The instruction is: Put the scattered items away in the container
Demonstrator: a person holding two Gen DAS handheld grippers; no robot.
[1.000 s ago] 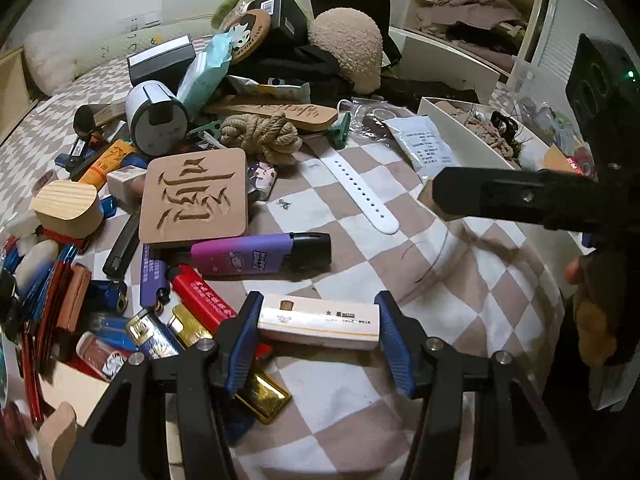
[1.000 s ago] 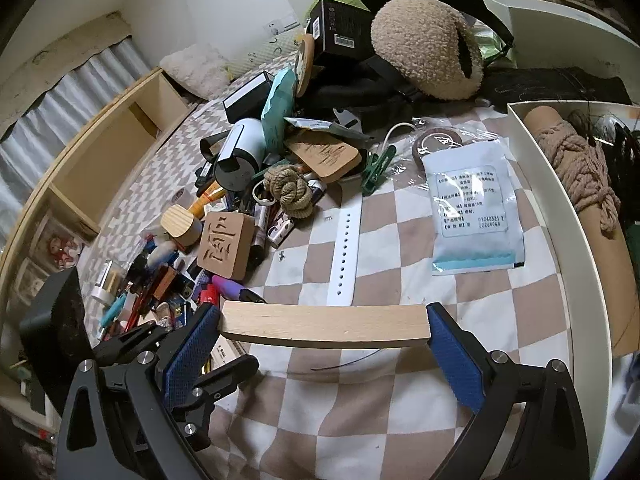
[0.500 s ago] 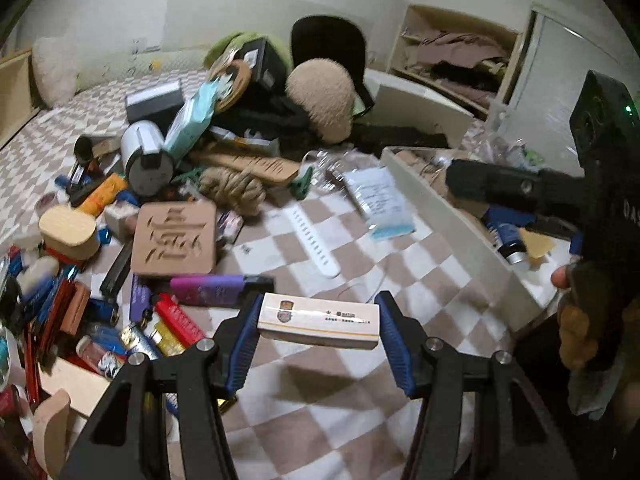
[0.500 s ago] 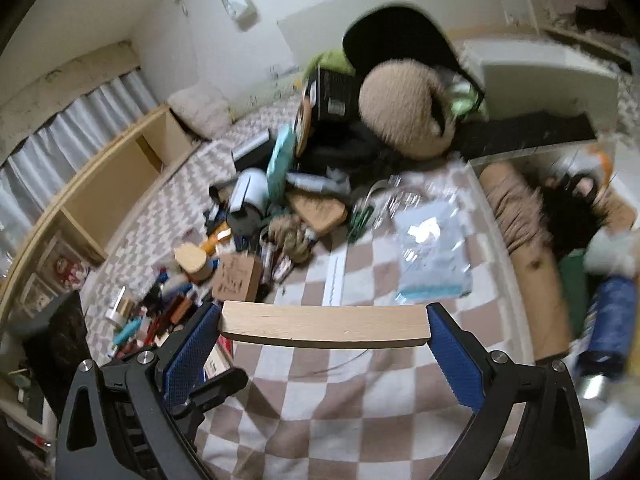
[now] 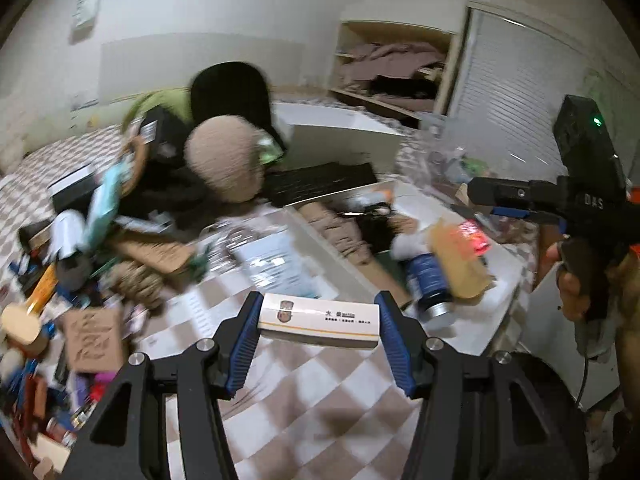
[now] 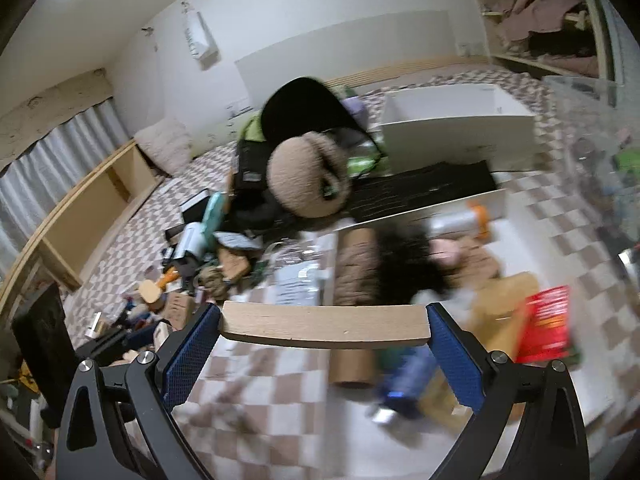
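Observation:
My left gripper (image 5: 318,322) is shut on a flat white box (image 5: 320,320) with a yellow stripe and an emblem, held above the checked cover. My right gripper (image 6: 324,326) is shut on a pale wooden board (image 6: 324,324), held lengthwise between the blue pads (image 6: 454,358). The white container (image 5: 484,320) lies ahead and to the right in the left wrist view, holding a blue can (image 5: 428,280), a brown packet (image 5: 460,264) and a cardboard tube (image 5: 340,236). In the right wrist view the container (image 6: 560,320) lies just beyond the board, with a red packet (image 6: 546,324) in it.
Scattered items cover the left side: a carved wooden tile (image 5: 94,338), a rope knot (image 5: 136,280), a white pouch (image 5: 276,260), a fluffy beige hat (image 5: 224,164). A hand holds the other gripper's body (image 5: 576,208) at the right. A second white box (image 6: 456,136) stands behind.
Both grippers have risen and swung right with their loads. The container now fills more of both views and the pile of scattered items has slid to the left.

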